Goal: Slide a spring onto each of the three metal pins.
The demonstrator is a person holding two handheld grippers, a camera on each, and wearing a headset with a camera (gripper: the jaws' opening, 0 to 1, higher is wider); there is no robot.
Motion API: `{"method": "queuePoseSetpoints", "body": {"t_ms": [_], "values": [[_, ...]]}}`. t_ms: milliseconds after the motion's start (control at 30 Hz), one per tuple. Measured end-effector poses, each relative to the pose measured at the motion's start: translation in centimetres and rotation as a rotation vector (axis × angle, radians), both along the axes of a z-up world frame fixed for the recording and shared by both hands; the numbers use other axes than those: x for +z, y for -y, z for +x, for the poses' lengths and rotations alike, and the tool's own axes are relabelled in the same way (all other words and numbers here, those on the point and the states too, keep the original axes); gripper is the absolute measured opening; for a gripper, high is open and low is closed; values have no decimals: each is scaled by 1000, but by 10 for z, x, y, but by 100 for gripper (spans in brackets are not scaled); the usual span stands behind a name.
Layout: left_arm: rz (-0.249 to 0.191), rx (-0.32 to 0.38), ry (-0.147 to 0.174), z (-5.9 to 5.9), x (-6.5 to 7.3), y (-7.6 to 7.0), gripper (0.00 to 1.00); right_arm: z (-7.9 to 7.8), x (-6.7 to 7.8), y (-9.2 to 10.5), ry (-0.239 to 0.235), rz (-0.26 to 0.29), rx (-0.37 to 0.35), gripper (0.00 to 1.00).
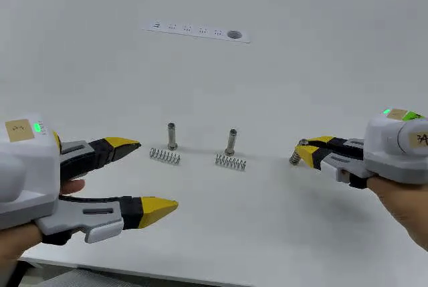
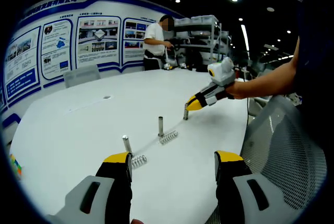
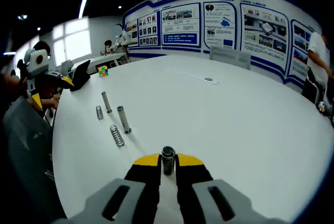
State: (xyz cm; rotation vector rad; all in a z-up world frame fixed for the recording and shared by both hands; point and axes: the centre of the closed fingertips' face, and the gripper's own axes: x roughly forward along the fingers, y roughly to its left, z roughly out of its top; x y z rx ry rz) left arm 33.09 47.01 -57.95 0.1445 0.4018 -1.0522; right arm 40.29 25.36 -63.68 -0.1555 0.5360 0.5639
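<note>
Two metal pins stand upright on the white table, one on the left (image 1: pixel 172 136) and one in the middle (image 1: pixel 231 141). A loose spring (image 1: pixel 164 156) lies in front of the left pin, and another spring (image 1: pixel 231 162) lies in front of the middle one. My right gripper (image 1: pixel 304 152) is shut on a third spring (image 3: pixel 167 160), which stands upright on the table; a metal tip shows at its top, seemingly the third pin. My left gripper (image 1: pixel 150 176) is open and holds nothing, a short way in front and left of the left pin (image 2: pixel 127 143).
A flush socket strip (image 1: pixel 197 31) is set into the table at the back. The table's front edge (image 1: pixel 200 275) runs just under my left gripper. A mesh chair (image 2: pixel 274 145) stands beside the table, and a person (image 2: pixel 155 46) stands at the far side of the room.
</note>
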Motion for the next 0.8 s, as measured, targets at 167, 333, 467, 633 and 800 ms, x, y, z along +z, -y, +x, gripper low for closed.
{"method": "queuePoseSetpoints", "body": {"t_ms": [167, 333, 467, 633, 800], "values": [[0, -1, 1, 0, 0, 0, 66, -1, -2, 1, -11, -1, -10, 16], [-2, 2, 3, 1, 1, 0, 66, -2, 1, 5, -13, 2, -23, 20], [-4, 1, 5, 1, 1, 0, 66, -5, 1, 9, -18, -9, -23, 21], [-2, -1, 4, 1, 1, 0, 66, -10, 4, 13, -20, -20, -25, 22], [-5, -1, 6, 2, 3, 0, 66, -18, 6, 14, -39, -13, -25, 22]]}}
